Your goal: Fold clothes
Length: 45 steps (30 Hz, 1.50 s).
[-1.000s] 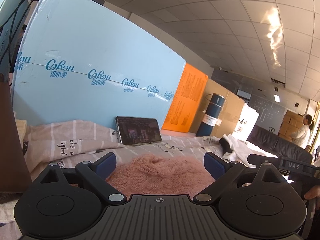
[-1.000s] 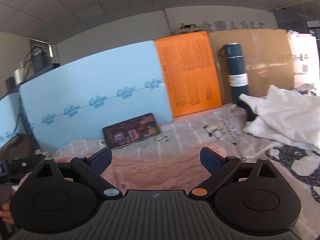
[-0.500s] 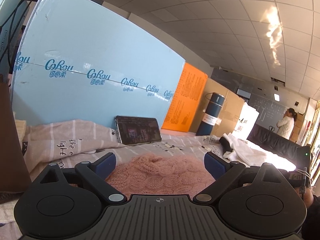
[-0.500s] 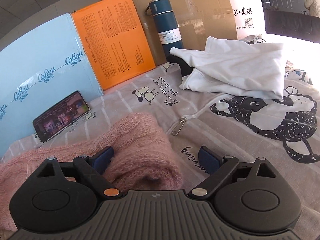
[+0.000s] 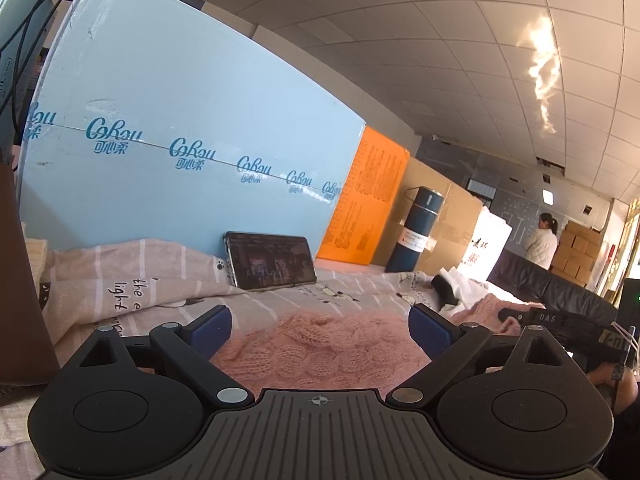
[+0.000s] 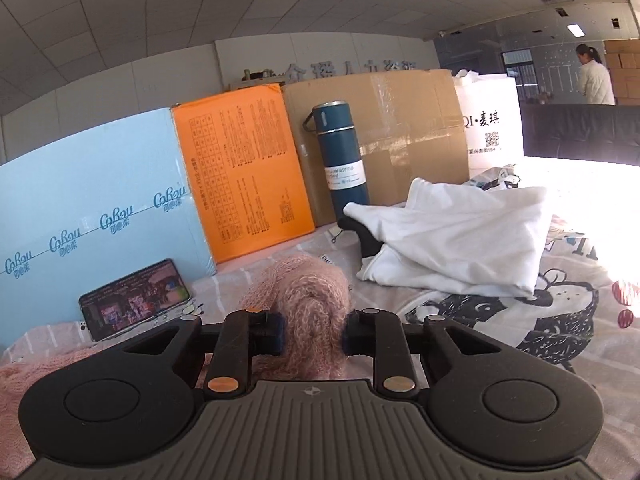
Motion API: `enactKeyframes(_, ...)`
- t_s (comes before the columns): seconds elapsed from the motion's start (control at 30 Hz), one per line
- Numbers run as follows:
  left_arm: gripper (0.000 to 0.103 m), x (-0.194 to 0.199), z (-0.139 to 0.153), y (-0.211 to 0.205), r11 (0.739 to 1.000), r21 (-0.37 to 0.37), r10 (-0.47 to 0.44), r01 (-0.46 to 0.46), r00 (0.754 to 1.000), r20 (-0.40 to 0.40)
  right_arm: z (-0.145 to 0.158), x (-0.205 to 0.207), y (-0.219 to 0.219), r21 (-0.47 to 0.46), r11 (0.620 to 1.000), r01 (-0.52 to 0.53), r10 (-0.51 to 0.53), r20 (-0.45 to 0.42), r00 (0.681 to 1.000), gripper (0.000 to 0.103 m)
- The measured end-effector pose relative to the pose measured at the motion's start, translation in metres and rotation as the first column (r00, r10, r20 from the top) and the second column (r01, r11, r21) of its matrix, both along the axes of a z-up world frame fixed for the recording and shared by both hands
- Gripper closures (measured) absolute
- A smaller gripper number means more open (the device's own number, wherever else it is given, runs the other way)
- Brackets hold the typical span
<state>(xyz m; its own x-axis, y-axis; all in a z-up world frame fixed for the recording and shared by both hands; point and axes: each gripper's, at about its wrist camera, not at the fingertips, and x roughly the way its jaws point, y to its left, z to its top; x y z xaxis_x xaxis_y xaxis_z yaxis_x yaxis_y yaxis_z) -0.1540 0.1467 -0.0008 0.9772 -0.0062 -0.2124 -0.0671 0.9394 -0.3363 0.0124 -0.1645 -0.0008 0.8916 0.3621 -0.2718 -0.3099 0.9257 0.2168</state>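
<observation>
A pink knitted sweater [image 5: 320, 348] lies on a cartoon-print sheet [image 6: 520, 320]. In the left wrist view my left gripper [image 5: 320, 322] stands open just above the knit, its blue pads wide apart with nothing pinched. In the right wrist view my right gripper [image 6: 313, 334] is closing, and both pads press into a bunched end of the pink sweater [image 6: 308, 292], which bulges up between the fingers. The remainder of the sweater trails off to the lower left, partly hidden behind the gripper body.
A phone [image 6: 134, 300] leans on a light-blue board [image 5: 180, 120]. Behind stand an orange board [image 6: 244, 168], a cardboard sheet [image 6: 400, 120] and a dark blue bottle [image 6: 344, 152]. A crumpled white garment [image 6: 460, 236] lies right of the sweater. A person [image 6: 594, 76] stands far back.
My right gripper's jaws went from wide apart to closed on a bunch of the pink sweater, and its view swung. The left gripper stayed still and open.
</observation>
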Motion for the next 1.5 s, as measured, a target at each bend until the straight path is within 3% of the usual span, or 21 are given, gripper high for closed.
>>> enactKeyframes(0.23,0.006,0.009,-0.004,-0.008,0.998,0.04,-0.041,0.044,0.996,-0.077,0.006,-0.001,-0.006,-0.111,0.98,0.166,-0.154,0.108,0.982,0.082)
enactKeyframes(0.4,0.006,0.018,-0.009,-0.007,0.996,0.084,0.039,-0.024,0.982,-0.184,0.011,-0.039,0.027,-0.234,0.96,0.155,-0.071,0.332,0.941,0.081)
enactKeyframes(0.53,0.006,0.019,-0.012,0.005,0.995,0.045,0.095,-0.088,0.975,-0.202,0.007,-0.082,0.07,-0.4,0.902,0.164,0.084,0.535,0.841,0.08)
enactKeyframes(0.67,0.006,0.003,-0.004,0.015,0.99,-0.02,0.134,-0.136,0.988,-0.076,-0.01,-0.123,0.117,-0.55,0.813,0.194,0.27,0.649,0.711,0.08)
enactKeyframes(0.73,0.006,-0.005,0.0,0.021,0.985,-0.065,0.156,-0.157,0.988,-0.02,-0.017,-0.139,0.136,-0.609,0.779,0.151,0.366,0.637,0.679,0.08)
enactKeyframes(0.9,0.006,-0.016,0.005,0.035,0.969,-0.169,0.19,-0.179,0.98,0.054,-0.018,-0.159,0.165,-0.66,0.742,-0.122,0.539,0.478,0.694,0.079)
enactKeyframes(1.0,0.006,-0.018,0.005,0.04,0.965,-0.206,0.182,-0.165,0.981,0.069,-0.012,-0.158,0.166,-0.603,0.717,-0.349,0.625,0.336,0.704,0.079)
enactKeyframes(1.13,0.006,-0.018,0.006,0.04,0.965,-0.221,0.163,-0.141,0.983,0.086,-0.005,-0.134,0.16,-0.371,0.678,-0.634,0.712,0.12,0.691,0.078)
enactKeyframes(1.17,0.006,-0.017,0.006,0.04,0.965,-0.223,0.16,-0.139,0.984,0.082,-0.006,-0.127,0.157,-0.295,0.658,-0.692,0.738,0.075,0.67,0.077)
enactKeyframes(1.23,0.006,-0.016,0.005,0.04,0.965,-0.224,0.155,-0.134,0.985,0.075,-0.014,-0.114,0.157,-0.144,0.606,-0.782,0.791,0.003,0.612,0.061)
enactKeyframes(1.3,0.006,-0.016,0.005,0.039,0.966,-0.223,0.152,-0.132,0.985,0.076,-0.023,-0.104,0.161,-0.025,0.549,-0.835,0.833,-0.069,0.549,0.057)
enactKeyframes(1.37,0.006,-0.017,0.005,0.039,0.966,-0.221,0.153,-0.132,0.985,0.08,-0.021,-0.102,0.157,0.052,0.535,-0.843,0.844,-0.069,0.531,0.051)
enactKeyframes(1.43,0.006,-0.019,0.006,0.04,0.964,-0.227,0.163,-0.141,0.983,0.081,-0.014,-0.102,0.144,0.119,0.503,-0.856,0.864,-0.041,0.502,0.024)
enactKeyframes(1.5,0.006,-0.023,0.008,0.041,0.954,-0.249,0.187,-0.164,0.98,0.072,0.001,-0.107,0.121,0.15,0.463,-0.873,0.88,0.035,0.473,0.017)
